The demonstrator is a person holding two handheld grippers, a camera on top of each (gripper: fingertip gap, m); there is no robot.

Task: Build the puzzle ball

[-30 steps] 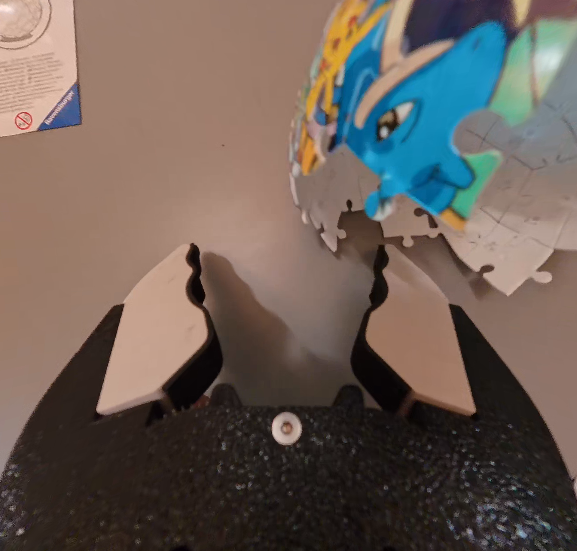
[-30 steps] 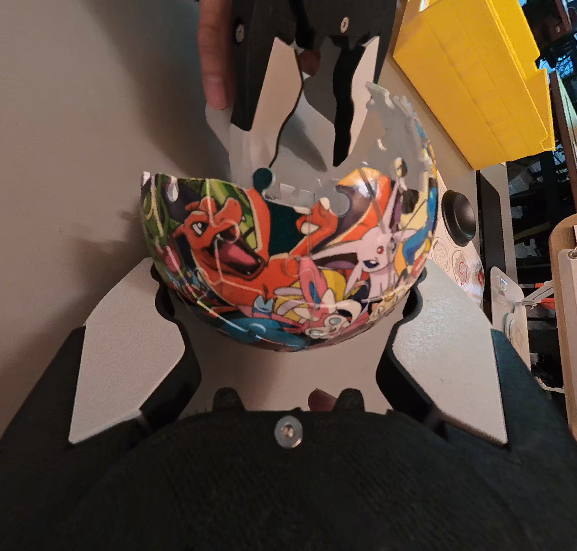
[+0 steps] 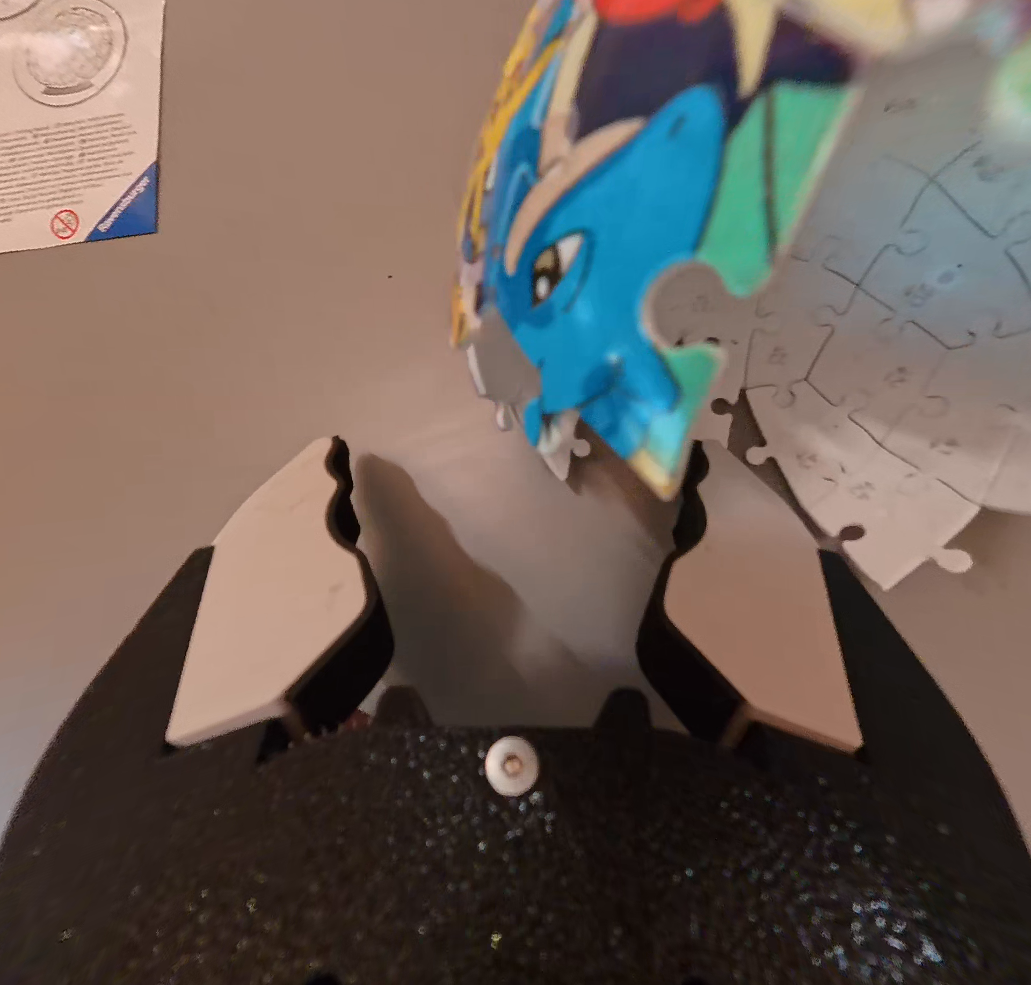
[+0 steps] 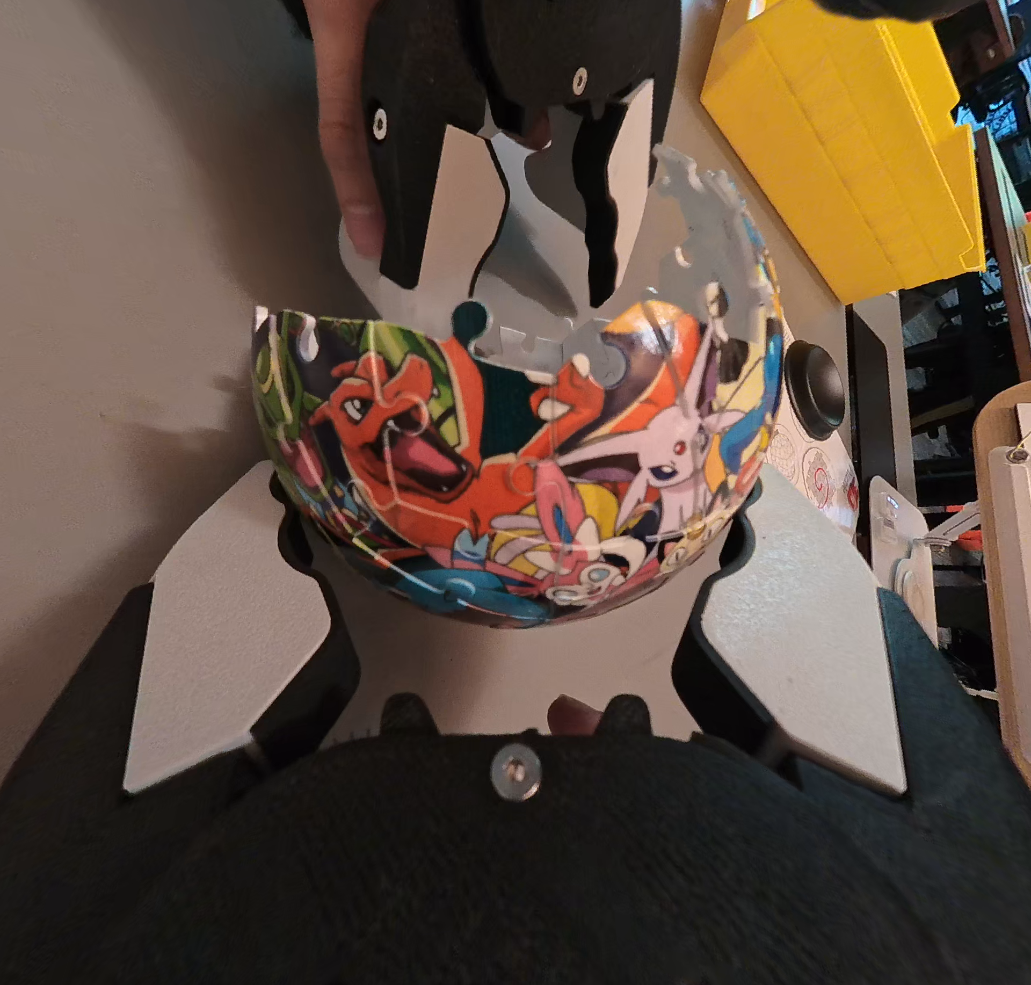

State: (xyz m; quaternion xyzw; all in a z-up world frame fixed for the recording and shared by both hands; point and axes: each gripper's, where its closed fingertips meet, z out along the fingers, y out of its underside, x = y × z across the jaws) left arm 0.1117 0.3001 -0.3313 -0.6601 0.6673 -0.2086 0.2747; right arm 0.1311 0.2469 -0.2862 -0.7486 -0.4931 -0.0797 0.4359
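Landmark: the half-built puzzle ball (image 4: pixel 502 484), a curved plastic shell printed with bright cartoon creatures, plain grey inside.

Left of the ball in my left wrist view: a white printed instruction sheet (image 3: pixel 72 104) lies flat on the grey-beige tabletop (image 3: pixel 307 233), well apart from the ball. My left gripper (image 3: pixel 513 489), black body with white finger plates, has its jaws spread wide and nothing between them. Its right finger tip sits right at the shell's (image 3: pixel 697 266) jagged lower rim; I can't tell whether they touch, as the view is blurred there.

In the right wrist view, my right gripper (image 4: pixel 516 517) has the ball seated between its white fingers (image 4: pixel 234 623), both inner notches pressed against the shell's sides, so it is clamped on the ball. The open rim faces away from me. Beyond the ball, the left gripper (image 4: pixel 535 294) points down at that rim, jaws apart, my hand (image 4: pixel 346 93) wrapped around its body.

Right of the ball: a black round knob (image 4: pixel 817 394) just beside it, and a yellow plastic bin (image 4: pixel 837 138) farther back on the right.
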